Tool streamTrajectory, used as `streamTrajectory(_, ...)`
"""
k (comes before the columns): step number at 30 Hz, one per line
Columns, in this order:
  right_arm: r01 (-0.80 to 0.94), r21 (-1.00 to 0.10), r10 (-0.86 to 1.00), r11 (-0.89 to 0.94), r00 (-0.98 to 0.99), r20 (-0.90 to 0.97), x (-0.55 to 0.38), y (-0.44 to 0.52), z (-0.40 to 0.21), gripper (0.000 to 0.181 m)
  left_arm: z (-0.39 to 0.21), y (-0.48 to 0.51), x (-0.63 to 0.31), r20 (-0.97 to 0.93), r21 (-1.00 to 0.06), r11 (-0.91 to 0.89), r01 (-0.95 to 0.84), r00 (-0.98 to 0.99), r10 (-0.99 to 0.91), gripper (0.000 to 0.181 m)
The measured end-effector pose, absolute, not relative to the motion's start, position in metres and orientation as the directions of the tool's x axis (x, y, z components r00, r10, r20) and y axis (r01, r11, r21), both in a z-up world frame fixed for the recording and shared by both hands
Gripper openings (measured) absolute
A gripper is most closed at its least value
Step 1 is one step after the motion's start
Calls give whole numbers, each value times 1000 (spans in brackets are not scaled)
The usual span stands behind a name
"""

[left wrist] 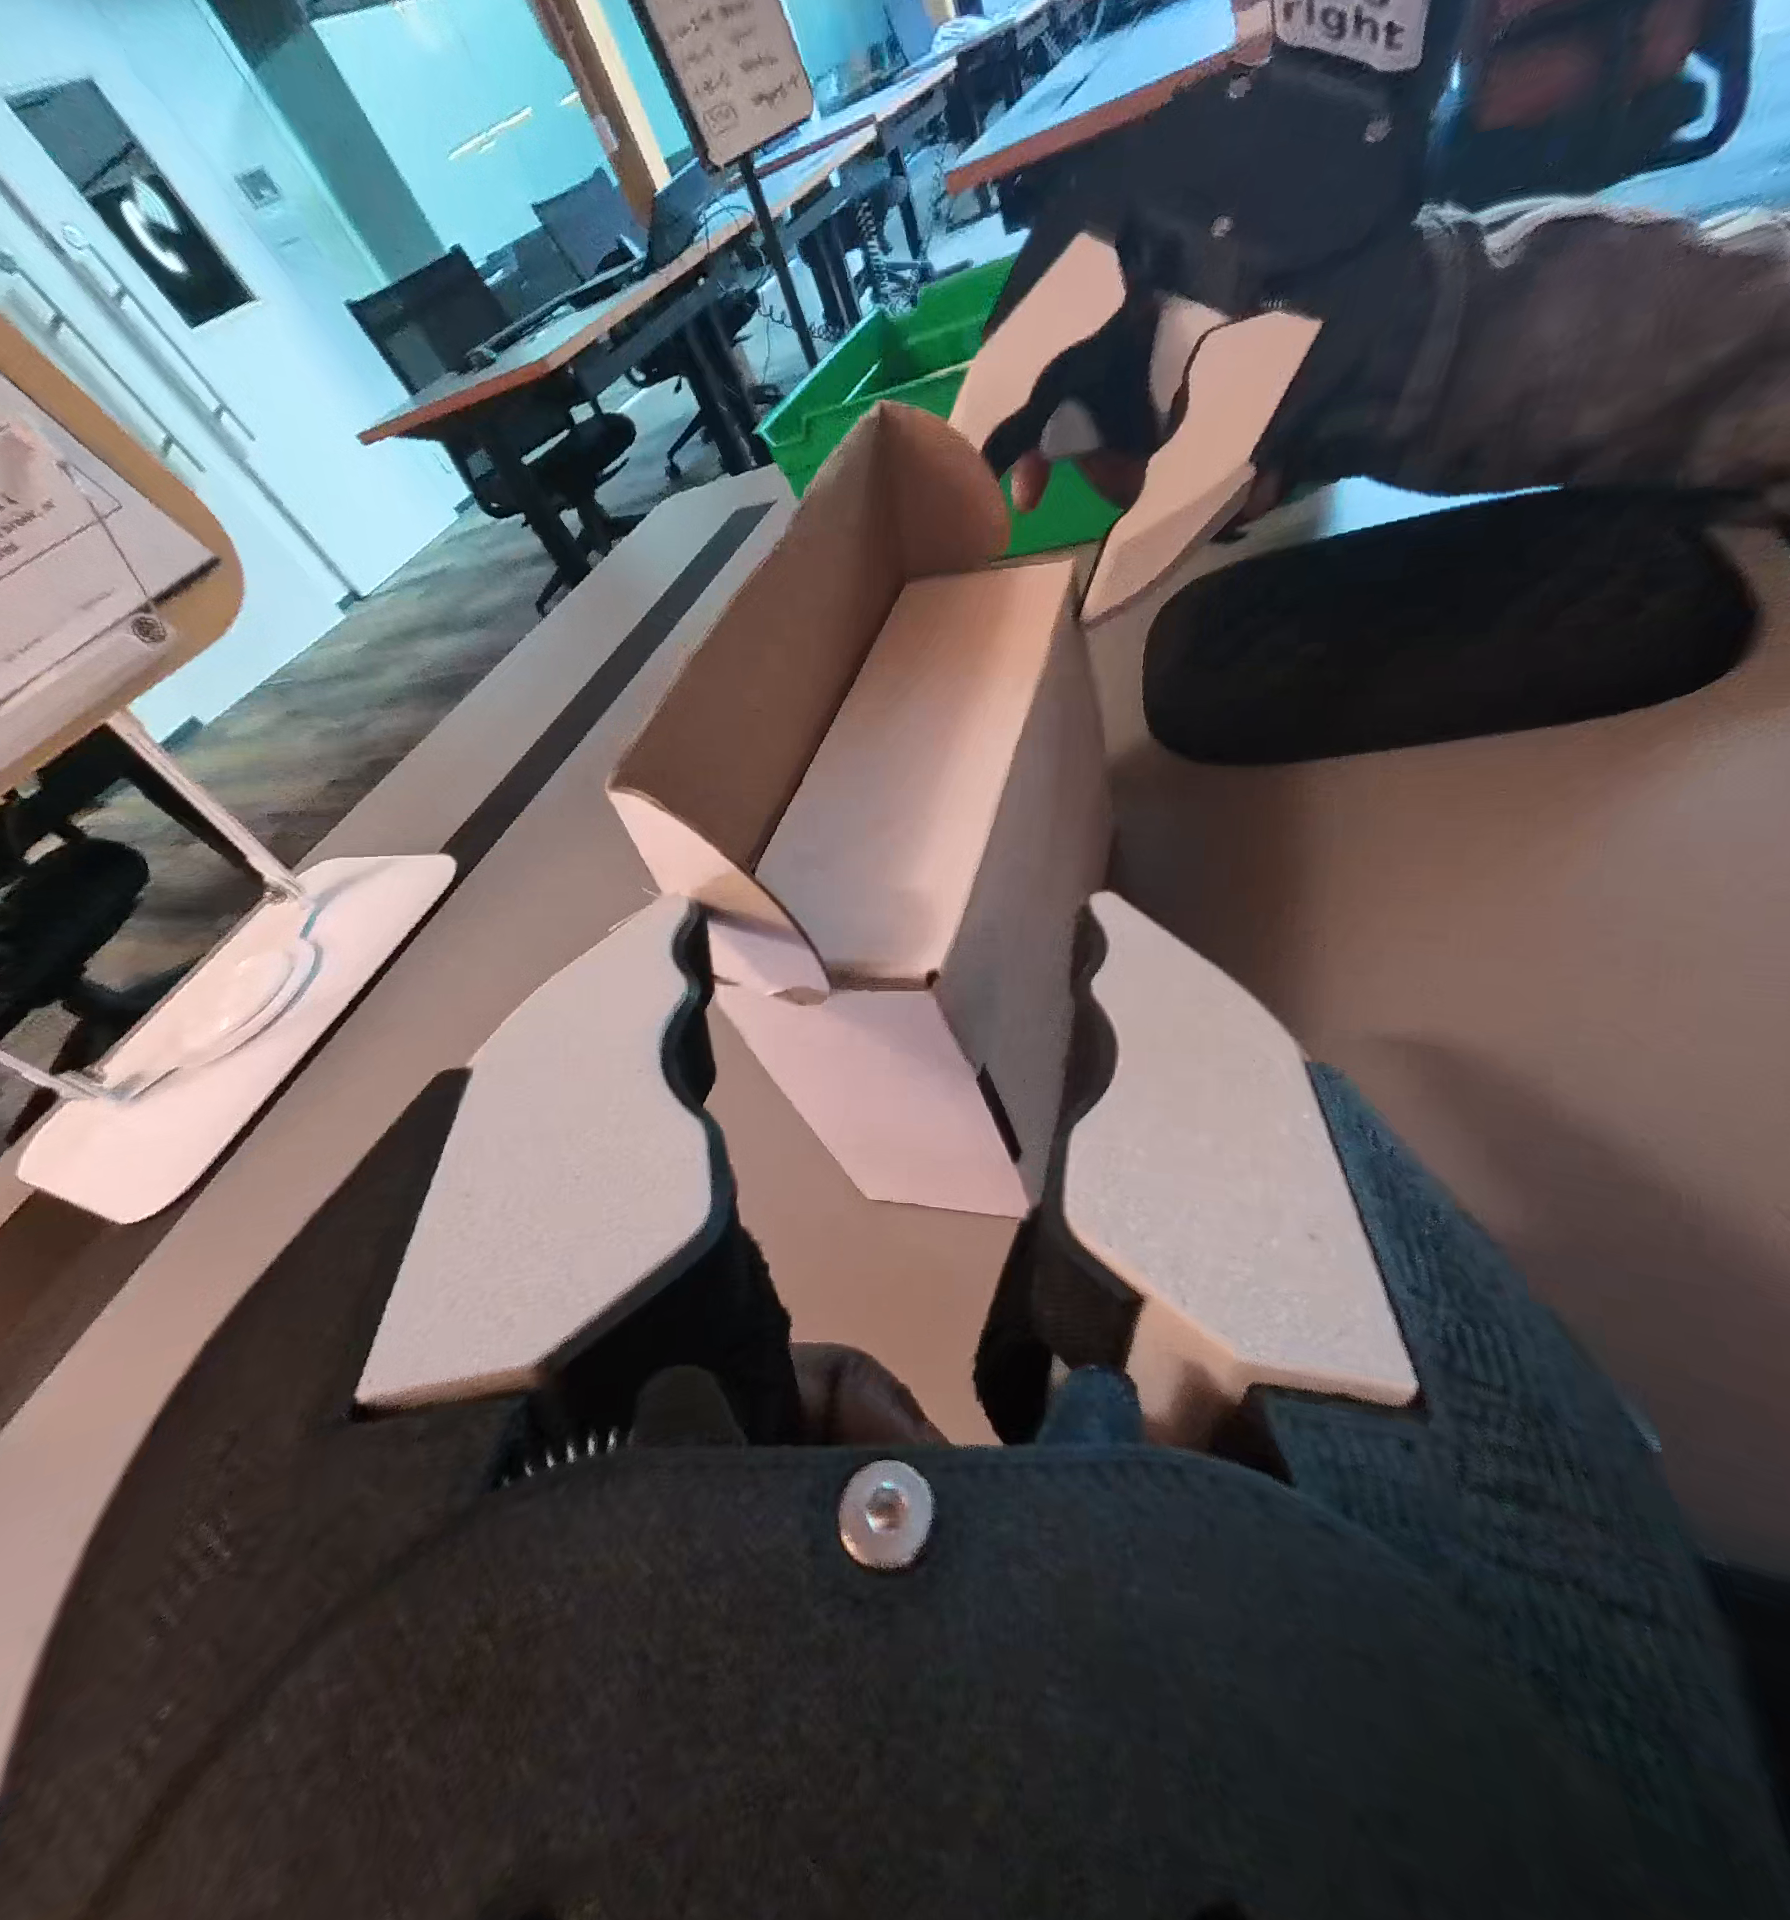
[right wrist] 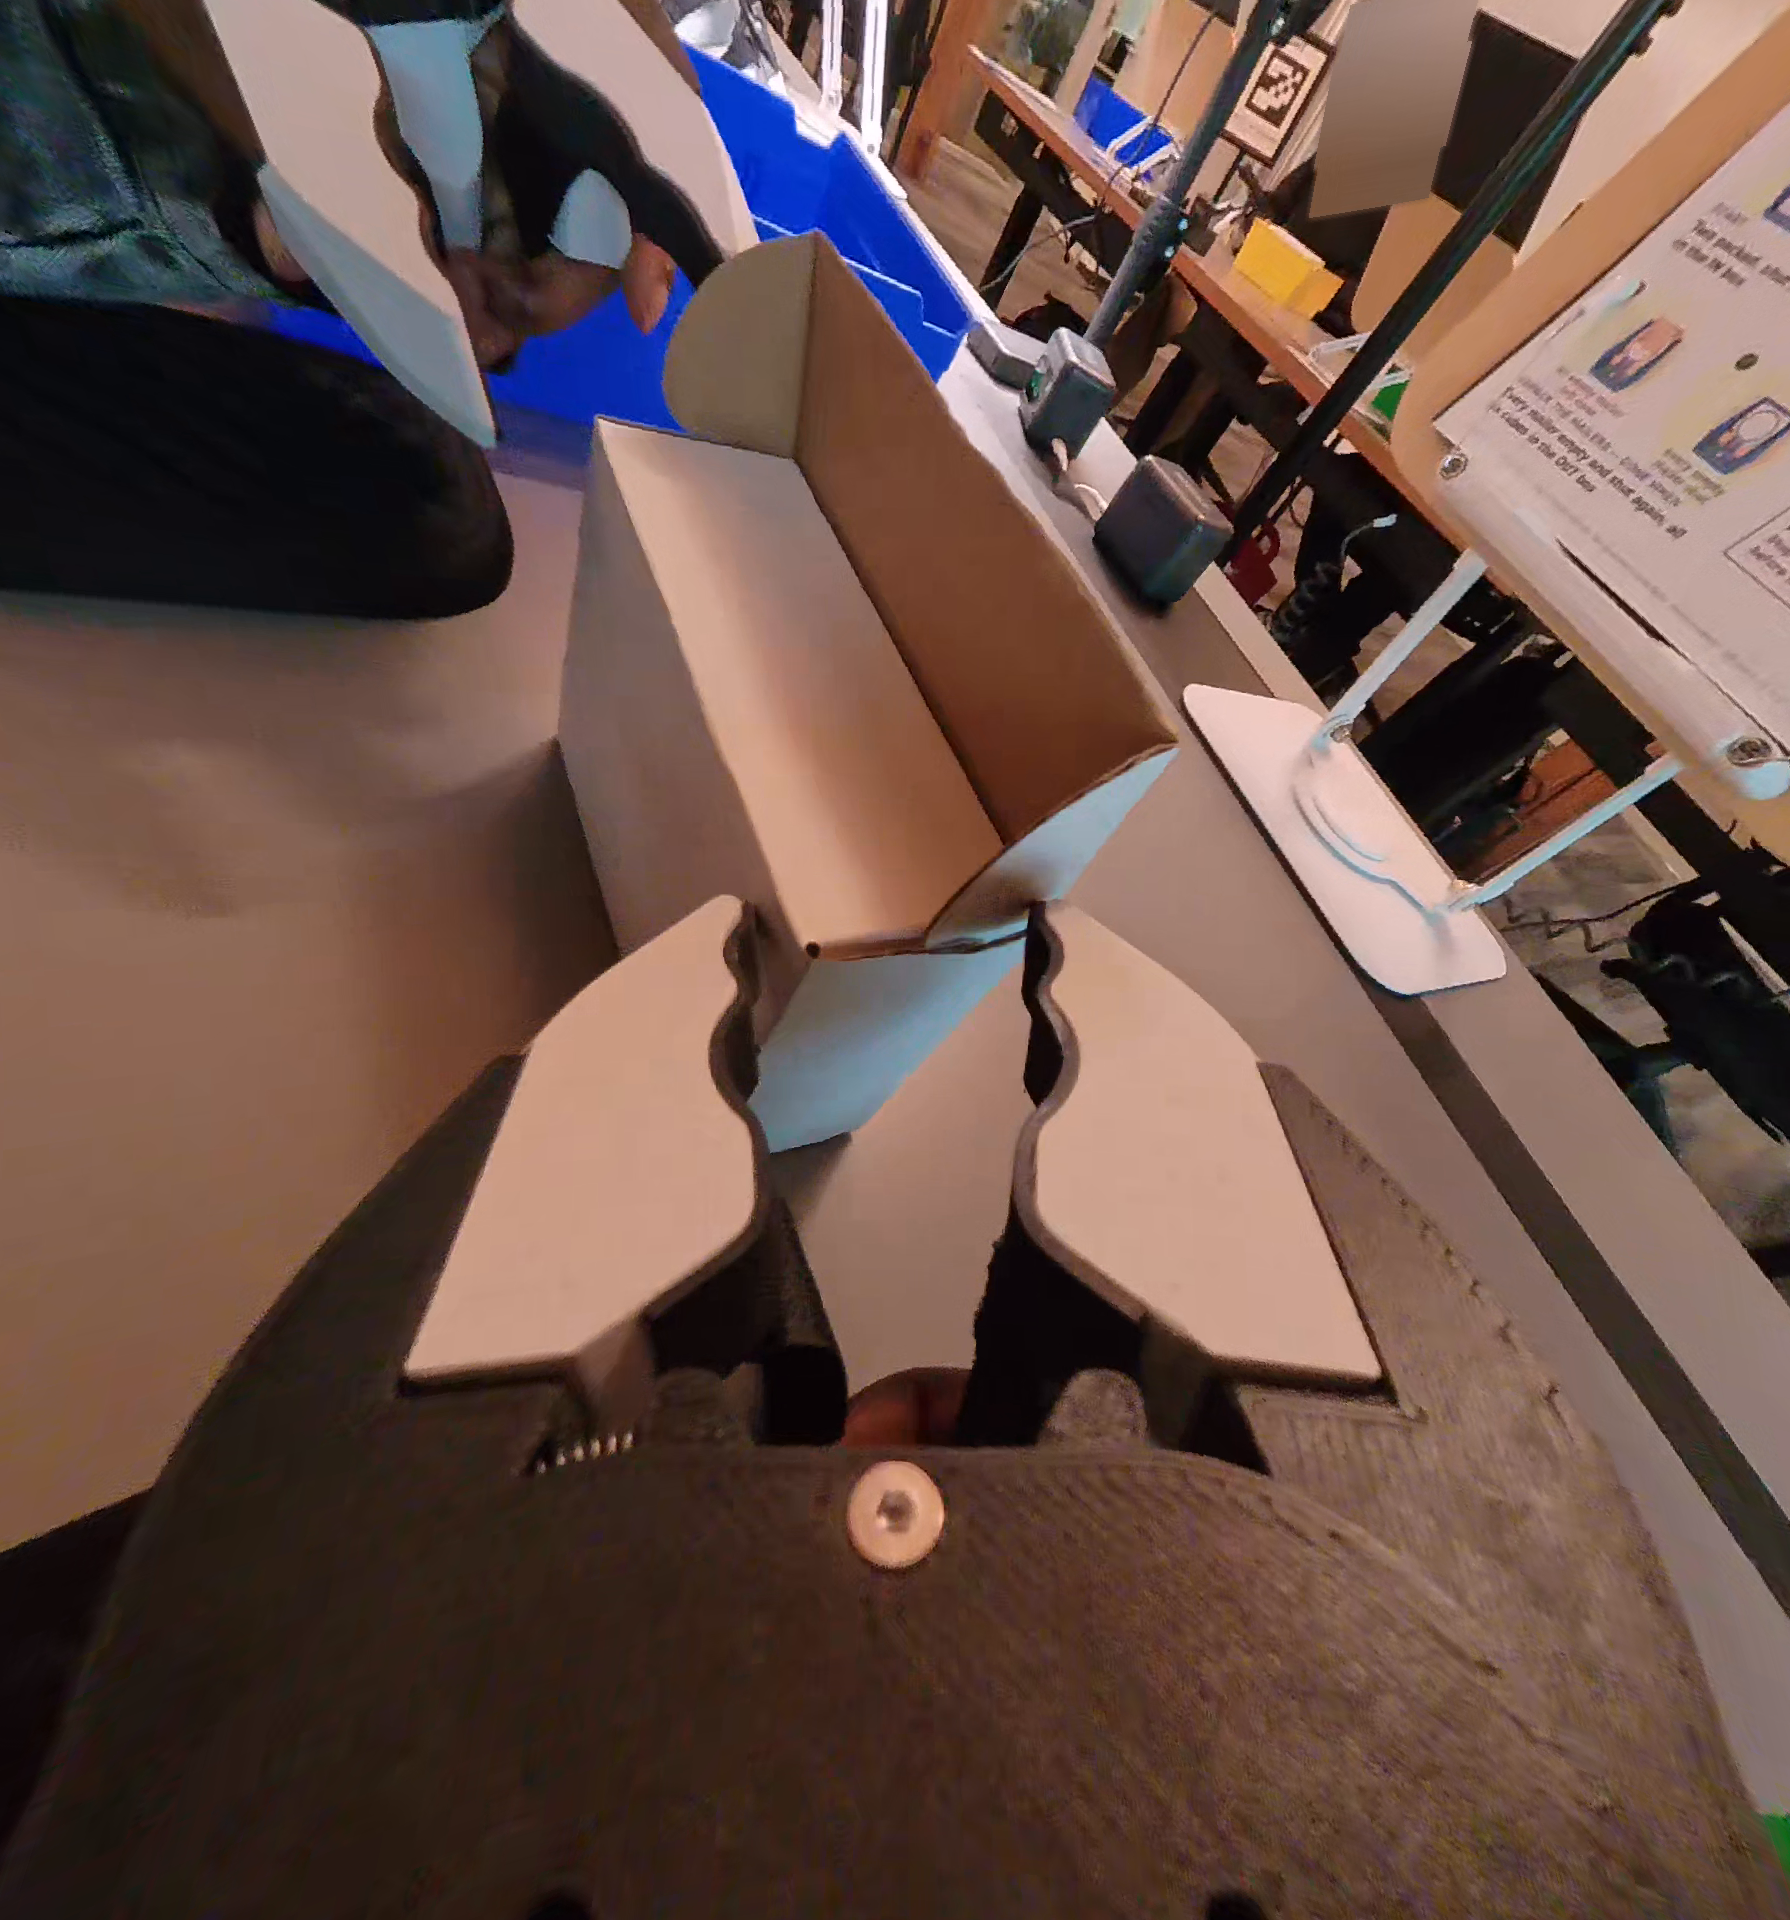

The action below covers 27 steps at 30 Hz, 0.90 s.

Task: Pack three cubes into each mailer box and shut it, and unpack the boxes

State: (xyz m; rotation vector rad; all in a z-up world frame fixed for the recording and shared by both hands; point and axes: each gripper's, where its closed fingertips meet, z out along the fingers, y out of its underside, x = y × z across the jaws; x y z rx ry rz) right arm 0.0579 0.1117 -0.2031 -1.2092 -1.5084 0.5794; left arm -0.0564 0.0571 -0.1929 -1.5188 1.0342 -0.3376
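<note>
A long brown cardboard mailer box point(left wrist: 932, 790) lies on the tan table point(left wrist: 1473, 1039), its lid with rounded ear flaps standing upright along one side. No cubes show in either view. My left gripper point(left wrist: 891, 935) is open, its fingers flanking the box's near end, with a loose end flap point(left wrist: 870, 1101) lying between them. My right gripper point(right wrist: 891, 935) is open at the opposite end of the box point(right wrist: 766, 675), also over an end flap point(right wrist: 870, 1039). Each gripper shows in the other's view: the right point(left wrist: 1088, 457), the left point(right wrist: 517, 270).
A green bin point(left wrist: 901, 374) sits beyond the box's far end, and a blue bin point(right wrist: 797, 229) beyond the other. A sign stand with a white base point(right wrist: 1348, 831) stands by the table's edge, near two dark small blocks point(right wrist: 1161, 540). A dark sleeve point(right wrist: 195, 447) rests beside the box. Tip to tip, the grippers are about 15 centimetres apart.
</note>
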Motion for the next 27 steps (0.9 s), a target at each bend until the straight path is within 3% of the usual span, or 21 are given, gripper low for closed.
streamTrajectory(11, 399, -843, 901, 361, 86, 426, 58, 113, -205, 47, -194, 65, -53, -356, -904, 104, -415, 595, -720, 73)
streamTrajectory(18, 414, -825, 885, 385, 88, 457, 58, 115, -206, 44, -210, 70, -61, -434, -841, 76, -536, 584, -686, 61)
streamTrajectory(27, 418, -824, 886, 381, 89, 455, 57, 114, -208, 40, -196, 67, -58, -370, -898, 103, -429, 606, -705, 59)
